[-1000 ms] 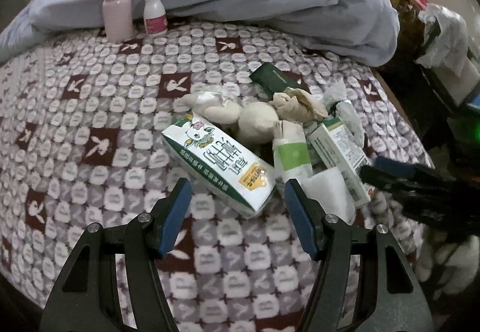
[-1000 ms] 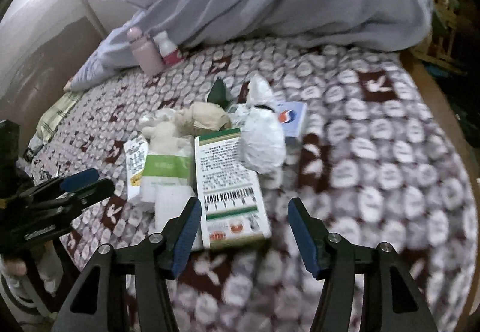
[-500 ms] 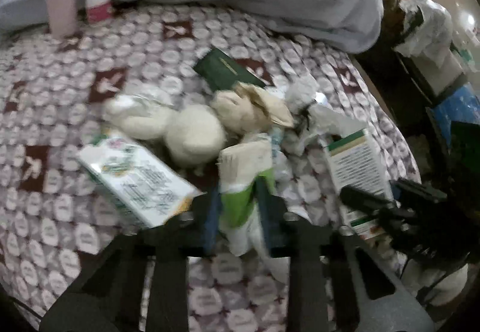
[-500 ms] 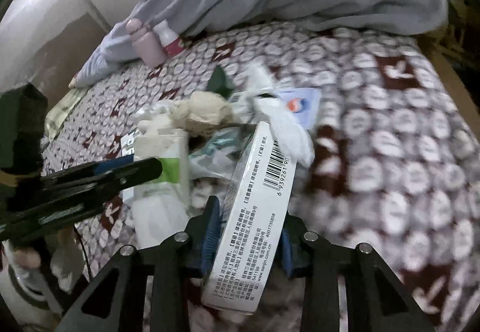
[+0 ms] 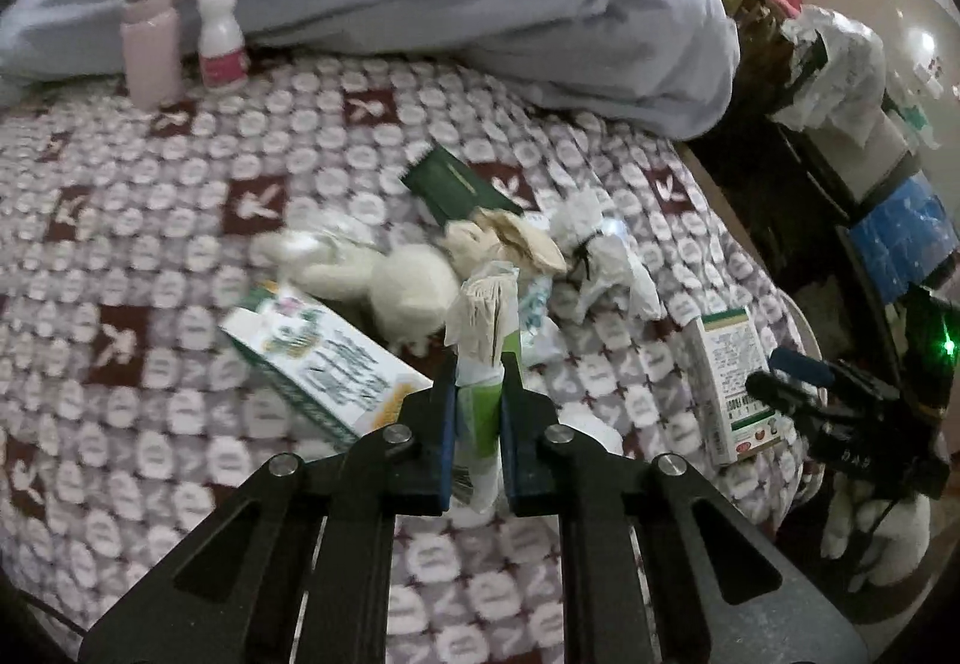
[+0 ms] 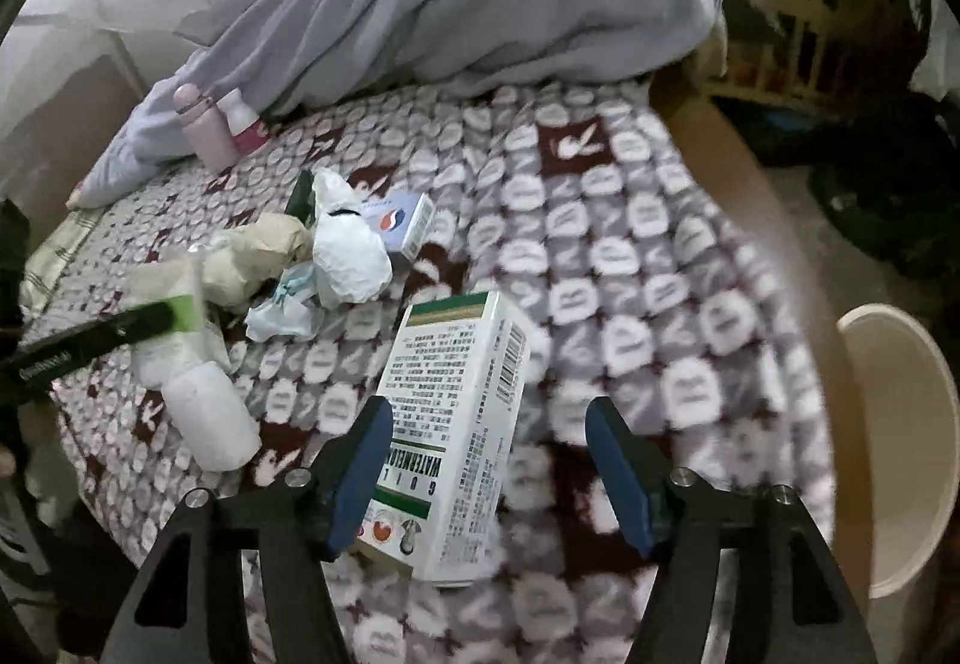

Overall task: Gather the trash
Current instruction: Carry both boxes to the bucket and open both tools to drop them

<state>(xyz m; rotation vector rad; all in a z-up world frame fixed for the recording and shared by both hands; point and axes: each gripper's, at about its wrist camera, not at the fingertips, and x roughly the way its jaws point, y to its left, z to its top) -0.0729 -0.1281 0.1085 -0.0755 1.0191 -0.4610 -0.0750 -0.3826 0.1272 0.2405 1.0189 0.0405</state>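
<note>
The left tongs [image 5: 474, 424] are clamped on a crumpled white-and-green paper packet [image 5: 480, 346], lifted off the patterned bed [image 5: 180, 244]. The right tongs [image 6: 489, 460] are opening around a white-and-green cardboard box [image 6: 456, 424], pads off it; it should be regripped squarely. The round cream bin [image 6: 900, 454] at the bed's right edge shows nothing inside.

Both wrist cameras are looking steeply down along their fingers, close over the patterned bedspread [image 5: 180, 220], sharing the trash pile [image 6: 312, 256].
</note>
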